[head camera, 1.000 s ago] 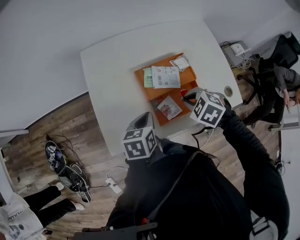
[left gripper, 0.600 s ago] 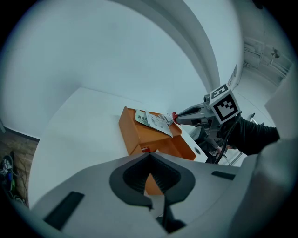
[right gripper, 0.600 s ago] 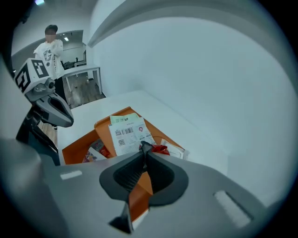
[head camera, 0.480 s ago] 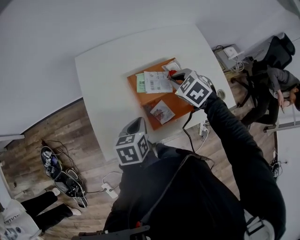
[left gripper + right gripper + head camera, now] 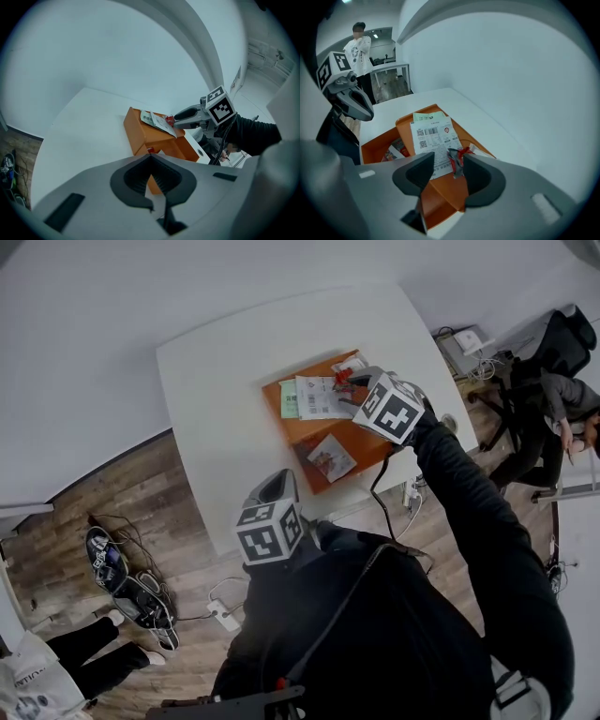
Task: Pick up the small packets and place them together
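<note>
The right gripper (image 5: 349, 385) reaches over the upper right part of the orange tray (image 5: 305, 430) on the white table (image 5: 216, 381). Its jaws stand moderately apart, with a small red-and-silver packet (image 5: 457, 158) in the gap, close against the right-hand jaw at the edge of the white label sheet (image 5: 317, 397). The gap looks wider than the packet, so it is probably resting rather than pinched, though that cannot be told for certain. This spot suits gathering: the sheet, a green packet (image 5: 289, 399) tucked beside it and a white packet (image 5: 352, 364) all cluster at the tray's upper end. 1 printed packet (image 5: 331, 456) lies apart, lower in the tray. The left gripper (image 5: 278, 486) sits near the person's body at lower centre, jaws closed and empty, likely parked clear of the working hand.
</note>
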A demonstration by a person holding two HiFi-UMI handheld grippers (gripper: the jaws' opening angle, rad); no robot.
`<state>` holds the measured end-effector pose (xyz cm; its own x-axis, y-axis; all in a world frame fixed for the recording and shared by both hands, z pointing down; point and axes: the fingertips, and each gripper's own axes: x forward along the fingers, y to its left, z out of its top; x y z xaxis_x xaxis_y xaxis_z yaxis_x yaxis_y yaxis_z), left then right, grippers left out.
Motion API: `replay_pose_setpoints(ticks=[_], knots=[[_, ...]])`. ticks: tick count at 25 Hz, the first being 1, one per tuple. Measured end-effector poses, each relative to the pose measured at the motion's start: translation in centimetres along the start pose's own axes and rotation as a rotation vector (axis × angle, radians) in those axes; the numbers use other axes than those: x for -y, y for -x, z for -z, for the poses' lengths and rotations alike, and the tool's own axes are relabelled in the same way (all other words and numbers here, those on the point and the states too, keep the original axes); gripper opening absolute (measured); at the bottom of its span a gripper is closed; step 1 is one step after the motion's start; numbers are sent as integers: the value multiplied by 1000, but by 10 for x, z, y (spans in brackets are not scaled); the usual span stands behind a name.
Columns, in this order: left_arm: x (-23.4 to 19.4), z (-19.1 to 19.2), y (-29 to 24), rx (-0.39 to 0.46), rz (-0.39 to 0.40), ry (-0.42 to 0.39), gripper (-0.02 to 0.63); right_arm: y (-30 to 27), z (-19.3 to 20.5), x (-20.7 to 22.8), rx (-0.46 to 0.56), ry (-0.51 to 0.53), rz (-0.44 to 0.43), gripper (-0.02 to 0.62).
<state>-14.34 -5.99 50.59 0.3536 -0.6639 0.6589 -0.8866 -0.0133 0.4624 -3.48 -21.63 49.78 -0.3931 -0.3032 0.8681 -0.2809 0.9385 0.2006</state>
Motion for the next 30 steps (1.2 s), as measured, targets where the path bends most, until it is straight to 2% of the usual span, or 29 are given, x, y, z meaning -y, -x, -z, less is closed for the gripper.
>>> replay_pose_setpoints(ticks=[1,9,12,18,24,30], knots=[[0,0,0,0,0,0,-2,1,0,-2,0,4,-15,175],[4,0,-3,-4,10,-2,-2,47,-23,-23,122,69,-7,175],[6,1,-2,-5,13,-6,-2,54,-24,-54,141,78,-75,175],[9,1,-2,-7,15,-14,-2,14,11,-116,18,165,-225,175],[6,6,2,-8,1,-2,-2,-23,30,-143,-60,163,-307,175],[1,6,5,1,-11,12,-2,-49,44,-156,-131,229,-305,173]])
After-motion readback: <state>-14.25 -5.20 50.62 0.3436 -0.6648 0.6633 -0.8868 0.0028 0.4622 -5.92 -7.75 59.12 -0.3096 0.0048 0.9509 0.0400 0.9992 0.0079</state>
